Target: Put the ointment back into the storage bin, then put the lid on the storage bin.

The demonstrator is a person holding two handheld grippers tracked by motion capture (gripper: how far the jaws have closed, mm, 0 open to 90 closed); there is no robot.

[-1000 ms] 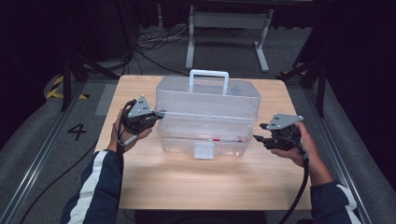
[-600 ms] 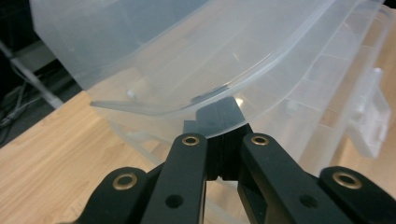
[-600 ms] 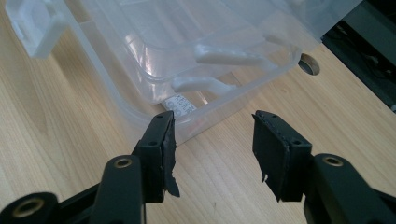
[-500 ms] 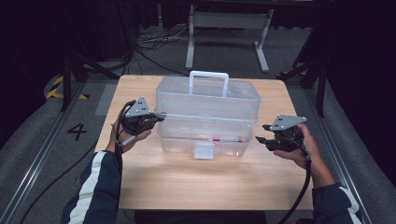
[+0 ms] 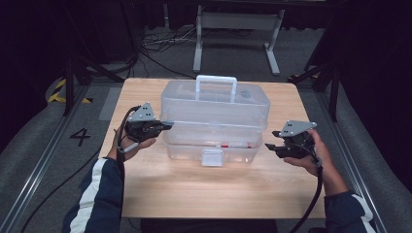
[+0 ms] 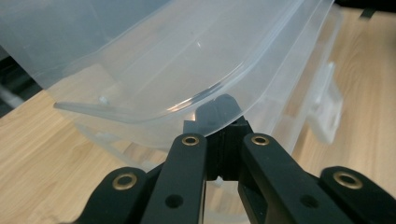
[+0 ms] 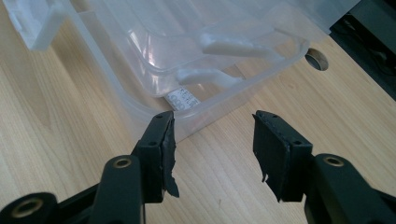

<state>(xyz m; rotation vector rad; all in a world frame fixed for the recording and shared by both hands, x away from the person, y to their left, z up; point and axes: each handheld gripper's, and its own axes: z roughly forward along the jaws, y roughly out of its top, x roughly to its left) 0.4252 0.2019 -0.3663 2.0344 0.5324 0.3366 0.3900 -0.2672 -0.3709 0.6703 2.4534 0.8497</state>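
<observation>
Change: we see nothing shifted since 1 second back, both hands steady.
Box: clear storage box (image 5: 214,121) mid-table (image 5: 194,194), white handle up.
Left gripper (image 5: 163,127): we find jaws clamped on box's left rim.
Right gripper (image 5: 272,146): half-open, empty, just beside box's right end.

Navy sleeves (image 5: 99,194), white stripes

The clear box (image 5: 216,121) blocked the counter (image 5: 214,194) centre between both grippers; bare wood lay open in front of it

A wooden table (image 5: 204,194) stands on grey floor (image 5: 43,160) in a dark room.
</observation>
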